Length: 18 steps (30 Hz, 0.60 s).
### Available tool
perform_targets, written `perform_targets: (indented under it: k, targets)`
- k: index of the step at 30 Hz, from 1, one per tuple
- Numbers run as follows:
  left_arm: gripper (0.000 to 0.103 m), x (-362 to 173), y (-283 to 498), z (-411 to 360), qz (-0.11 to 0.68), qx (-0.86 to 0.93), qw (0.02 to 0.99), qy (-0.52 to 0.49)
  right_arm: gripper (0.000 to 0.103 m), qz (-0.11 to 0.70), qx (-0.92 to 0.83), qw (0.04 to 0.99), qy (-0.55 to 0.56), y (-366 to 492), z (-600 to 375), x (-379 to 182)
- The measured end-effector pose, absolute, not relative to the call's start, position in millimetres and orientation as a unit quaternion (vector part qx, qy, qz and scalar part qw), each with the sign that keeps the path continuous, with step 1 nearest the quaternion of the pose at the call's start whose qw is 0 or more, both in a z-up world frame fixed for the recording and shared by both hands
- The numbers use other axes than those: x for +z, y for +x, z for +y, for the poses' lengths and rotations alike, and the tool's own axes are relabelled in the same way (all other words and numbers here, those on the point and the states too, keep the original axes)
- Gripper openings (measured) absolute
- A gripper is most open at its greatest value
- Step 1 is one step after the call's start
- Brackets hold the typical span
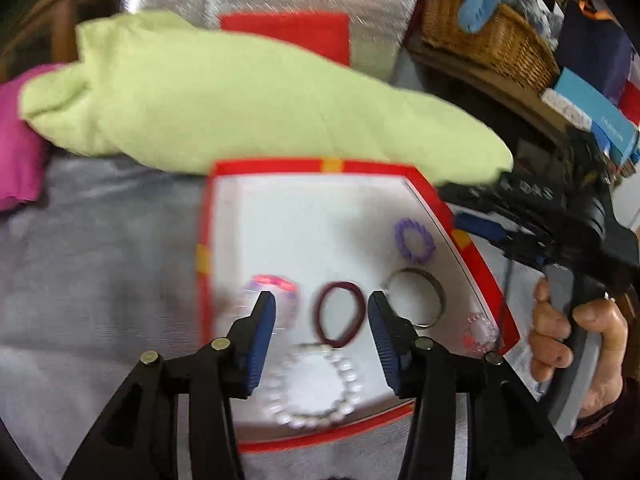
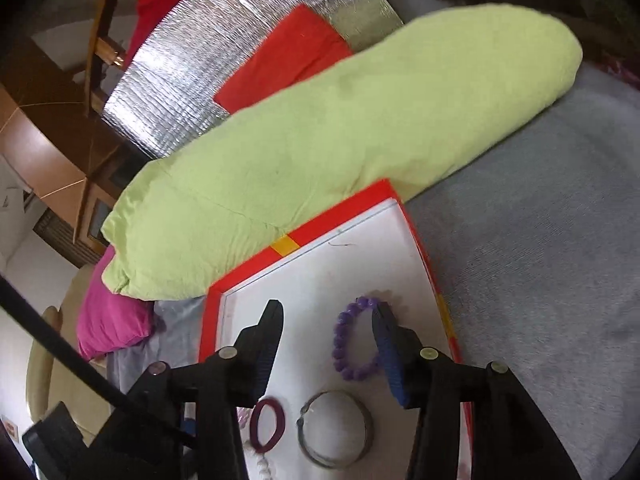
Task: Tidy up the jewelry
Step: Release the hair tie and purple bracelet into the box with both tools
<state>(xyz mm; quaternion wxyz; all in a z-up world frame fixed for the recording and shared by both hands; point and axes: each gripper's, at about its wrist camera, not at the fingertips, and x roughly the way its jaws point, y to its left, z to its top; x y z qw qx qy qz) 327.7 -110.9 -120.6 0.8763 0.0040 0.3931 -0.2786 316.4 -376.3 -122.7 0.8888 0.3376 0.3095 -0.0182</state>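
Left gripper [image 1: 321, 308]: jaws apart, nothing pinched; it hangs over the near half of the tray
Right gripper [image 2: 327, 326]: jaws apart, gripping nothing; seen from the left wrist, a hand [image 1: 576, 340] holds its handle at the tray's right edge
Tray [image 1: 280, 216]: white board with a red border and yellow marks, lying on a grey blanket [image 1: 100, 260]
Maroon hair tie [image 1: 340, 314]: on the tray between the left gripper's blue pads, touching neither
Pearl bracelet [image 1: 316, 388]: just below the maroon hair tie, nearer the left gripper's body, between its fingers
Pink-and-clear bracelet [image 1: 276, 286]: blurred, at the tip of the left gripper's left finger
Metal bangle [image 2: 336, 428]: between the right gripper's fingers, close to its body
Purple bead bracelet [image 2: 356, 340]: right at the right gripper's right pad; contact cannot be told
Second pinkish bracelet [image 1: 480, 328]: by the tray's right border, blurred
Green pillow [image 2: 340, 140]: beyond both grippers, overlapping the tray's far edge
Wicker basket [image 1: 488, 40]: far upper right of the left gripper
Blue box [image 1: 600, 116]: by the basket; its white lettering is too small to read
Other writing: none legible on the tray or the jewelry
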Motion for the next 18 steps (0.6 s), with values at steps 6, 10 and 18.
perform_targets:
  k: [6,10,18]
  targets:
    - [0.068,-97.9,312.9,-54.3,0.361,-0.201,0.910,-0.028,0.050,0.304,-0.008,0.904,0.301,279.0,-358.8,-96.5]
    - [0.068,-95.4,297.3,-22.1,0.355,-0.143,0.924,-0.022,0.050,0.305,0.009,0.914,0.268,252.5,-338.7,-82.8]
    - [0.068,-113.8,262.6,20.2,0.371,-0.094,0.923,-0.038,0.050,0.314,0.036,0.918,0.240,193.5,-305.0,-80.2]
